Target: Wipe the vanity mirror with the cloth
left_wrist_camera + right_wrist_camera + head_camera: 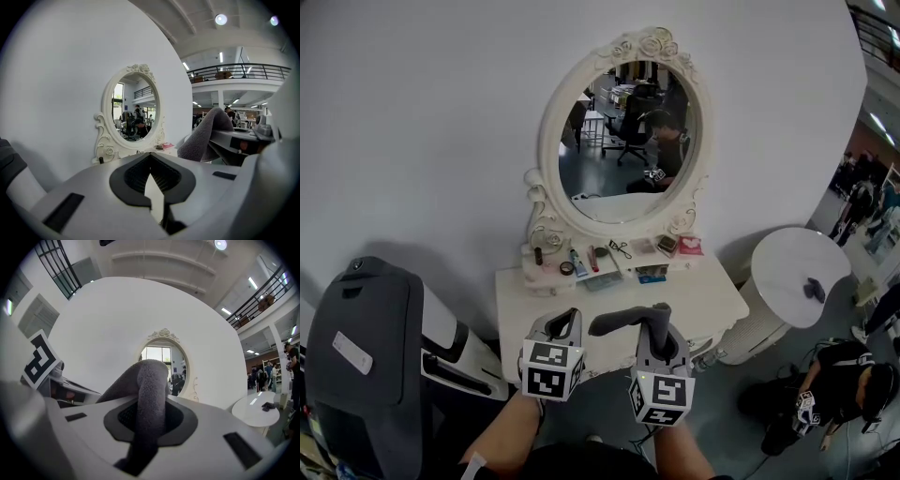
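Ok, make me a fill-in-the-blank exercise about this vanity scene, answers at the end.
1. The right claw grips a ____ cloth.
2. The left claw is shut on ____.
3. The mirror has an ____ white frame.
Answers: grey; nothing; oval.

Bright, even indoor light fills all three views. Ceiling lamps (221, 19) show as hot white spots in the gripper views, and strip lights (221, 57) glow further back. The white wall (441, 141) is evenly lit, with soft grey shadows at the foot of the mirror (623, 131) and behind the dark machine (366, 347). The round surface (797, 267) carries a pale sheen. Fisheye bending curves the wall's edge, and both gripper views have black corners. The cloth (150, 394), close to the lens, is slightly soft; the background is sharper.
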A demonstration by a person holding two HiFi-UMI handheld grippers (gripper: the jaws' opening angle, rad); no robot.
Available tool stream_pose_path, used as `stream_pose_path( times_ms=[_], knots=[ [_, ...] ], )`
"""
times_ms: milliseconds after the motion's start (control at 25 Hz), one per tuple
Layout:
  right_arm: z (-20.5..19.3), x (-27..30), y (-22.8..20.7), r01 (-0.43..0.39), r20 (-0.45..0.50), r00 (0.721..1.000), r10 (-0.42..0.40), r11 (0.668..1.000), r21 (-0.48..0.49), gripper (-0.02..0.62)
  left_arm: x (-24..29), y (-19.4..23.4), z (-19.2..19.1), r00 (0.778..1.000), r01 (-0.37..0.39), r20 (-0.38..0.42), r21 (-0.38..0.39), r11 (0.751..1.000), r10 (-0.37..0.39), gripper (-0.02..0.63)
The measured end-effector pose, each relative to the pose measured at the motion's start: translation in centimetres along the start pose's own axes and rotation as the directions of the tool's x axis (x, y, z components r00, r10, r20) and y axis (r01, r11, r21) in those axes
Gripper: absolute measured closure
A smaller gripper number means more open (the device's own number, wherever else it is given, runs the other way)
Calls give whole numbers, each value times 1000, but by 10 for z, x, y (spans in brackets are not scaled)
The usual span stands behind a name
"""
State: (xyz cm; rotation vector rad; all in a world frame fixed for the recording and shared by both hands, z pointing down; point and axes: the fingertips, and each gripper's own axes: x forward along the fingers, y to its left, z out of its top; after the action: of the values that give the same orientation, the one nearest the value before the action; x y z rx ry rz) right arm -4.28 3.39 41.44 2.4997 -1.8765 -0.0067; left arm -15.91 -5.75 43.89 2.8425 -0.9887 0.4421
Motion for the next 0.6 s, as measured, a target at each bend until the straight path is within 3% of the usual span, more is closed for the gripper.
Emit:
stream_pose_path(
  times_ms=[600],
  knots=[
    [-25, 4, -67, 60, -64, 996, -58, 998, 23, 532, 48, -54, 3, 998, 57, -19, 20, 998, -56, 603]
  ],
)
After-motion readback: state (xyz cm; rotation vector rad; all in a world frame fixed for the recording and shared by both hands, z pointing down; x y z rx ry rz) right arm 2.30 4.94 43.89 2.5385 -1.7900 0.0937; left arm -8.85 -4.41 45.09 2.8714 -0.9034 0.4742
